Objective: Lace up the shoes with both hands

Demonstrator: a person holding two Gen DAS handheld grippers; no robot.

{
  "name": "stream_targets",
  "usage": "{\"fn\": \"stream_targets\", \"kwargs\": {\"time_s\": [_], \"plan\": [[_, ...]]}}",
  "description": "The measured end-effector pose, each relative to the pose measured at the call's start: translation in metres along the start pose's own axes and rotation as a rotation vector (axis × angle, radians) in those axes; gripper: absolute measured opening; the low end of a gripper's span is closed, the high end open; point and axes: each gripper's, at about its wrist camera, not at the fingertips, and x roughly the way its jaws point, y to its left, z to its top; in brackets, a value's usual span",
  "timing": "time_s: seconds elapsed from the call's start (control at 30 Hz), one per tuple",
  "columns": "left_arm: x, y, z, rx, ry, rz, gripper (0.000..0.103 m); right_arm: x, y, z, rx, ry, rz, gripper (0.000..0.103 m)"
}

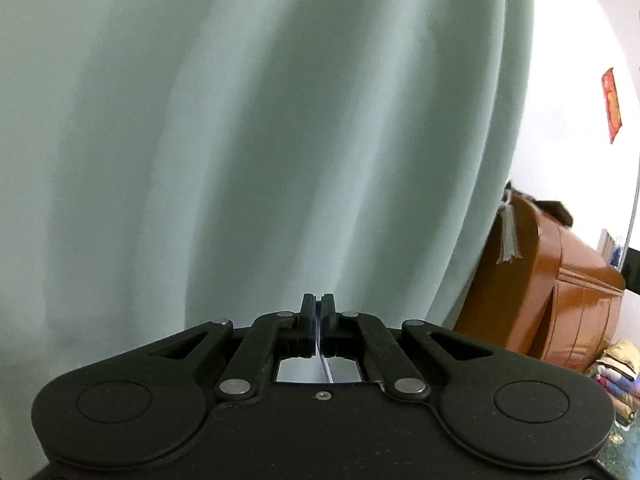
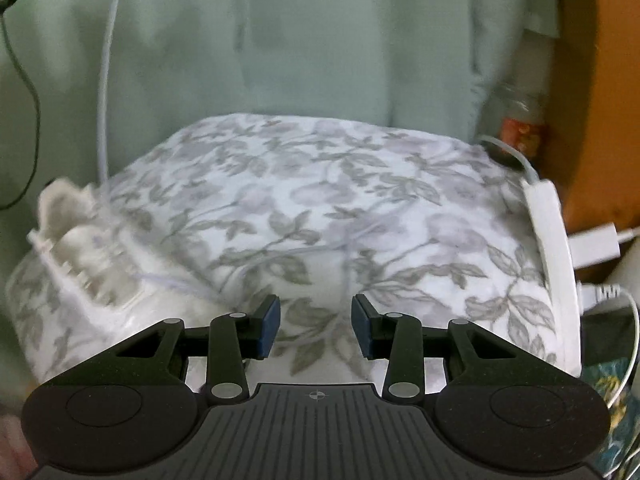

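Shoe: white, blurred, lying at the left edge of a floral-print cloth in the right wrist view, opening and eyelet rows facing up.

Lace: pale and thin, rising steeply from the shoe toward the top of the picture, taut or nearly so. A second faint strand seems to be trailing from the shoe across the cloth toward the middle; blur is hiding its end.

Left gripper: jaws pressed together, pinching a thin pale strand that is showing between the fingers and running back beneath them; judged to be the lace. Pointing up and away at a green curtain, with neither shoe nor cloth in its view, so the hand is judged to be held high and clear of the shoe.

Right gripper: jaws standing wide apart, holding nothing, hovering low over the cloth just right of the shoe and tilting slightly down.

Step in hand, as a judgement: one lace end is being drawn upward through the eyelets while the other hand is waiting free. How many eyelets are threaded cannot be told through the blur.

Next move, as a judgement: calling for the open gripper to find the loose strand on the cloth and close on it without snagging the fabric.

Other items: white power strip along the cloth's right edge; brown wooden furniture.
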Motion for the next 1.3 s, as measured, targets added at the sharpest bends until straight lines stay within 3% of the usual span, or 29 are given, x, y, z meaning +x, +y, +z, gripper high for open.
{"fn": "stream_targets", "kwargs": {"time_s": [0.1, 0.23, 0.43, 0.47, 0.5, 0.57, 0.63, 0.8, 0.93, 0.97, 1.03, 1.07, 1.17, 1.23, 1.3], "plan": [[0.026, -0.004, 0.003, 0.007, 0.019, 0.036, 0.000, 0.011, -0.012, 0.002, 0.048, 0.014, -0.007, 0.036], [0.047, -0.007, 0.016, 0.018, -0.033, 0.109, 0.000, 0.028, -0.015, 0.006, 0.053, 0.037, 0.011, 0.036], [0.076, -0.020, 0.022, 0.074, -0.024, 0.110, 0.000, 0.050, -0.020, 0.012, 0.096, 0.054, 0.063, 0.035], [0.079, -0.024, 0.018, 0.090, -0.024, 0.109, 0.000, 0.053, -0.019, 0.012, 0.089, 0.060, 0.062, 0.031], [0.082, -0.028, 0.015, 0.106, -0.024, 0.109, 0.000, 0.056, -0.016, 0.012, 0.073, 0.067, 0.055, 0.015], [0.087, -0.029, 0.008, 0.115, -0.020, 0.123, 0.000, 0.056, -0.016, 0.013, 0.069, 0.069, 0.038, 0.003], [0.094, -0.030, 0.002, 0.120, 0.001, 0.129, 0.000, 0.043, -0.027, 0.014, 0.101, 0.028, -0.001, 0.002], [0.110, -0.032, -0.014, 0.132, 0.055, 0.141, 0.000, -0.007, -0.076, 0.012, 0.223, -0.100, -0.215, 0.002], [0.123, -0.034, -0.027, 0.142, 0.098, 0.151, 0.004, -0.035, -0.094, -0.006, 0.289, -0.107, -0.231, 0.002], [0.129, -0.035, -0.039, 0.145, 0.147, 0.176, 0.004, -0.041, -0.094, -0.010, 0.298, -0.105, -0.217, 0.002], [0.139, -0.038, -0.066, 0.185, 0.282, 0.187, 0.020, -0.054, -0.093, -0.017, 0.311, -0.115, -0.199, 0.002], [0.141, -0.041, -0.083, 0.211, 0.336, 0.189, 0.023, -0.062, -0.094, -0.020, 0.323, -0.128, -0.188, 0.002], [0.128, -0.056, -0.127, 0.277, 0.388, 0.184, 0.027, -0.093, -0.101, -0.026, 0.391, -0.215, -0.158, 0.002], [0.118, -0.066, -0.156, 0.321, 0.420, 0.181, 0.030, -0.116, -0.104, -0.025, 0.392, -0.282, -0.201, 0.002], [0.100, -0.079, -0.180, 0.341, 0.422, 0.099, 0.038, -0.140, -0.107, -0.023, 0.389, -0.347, -0.258, 0.002]]}}
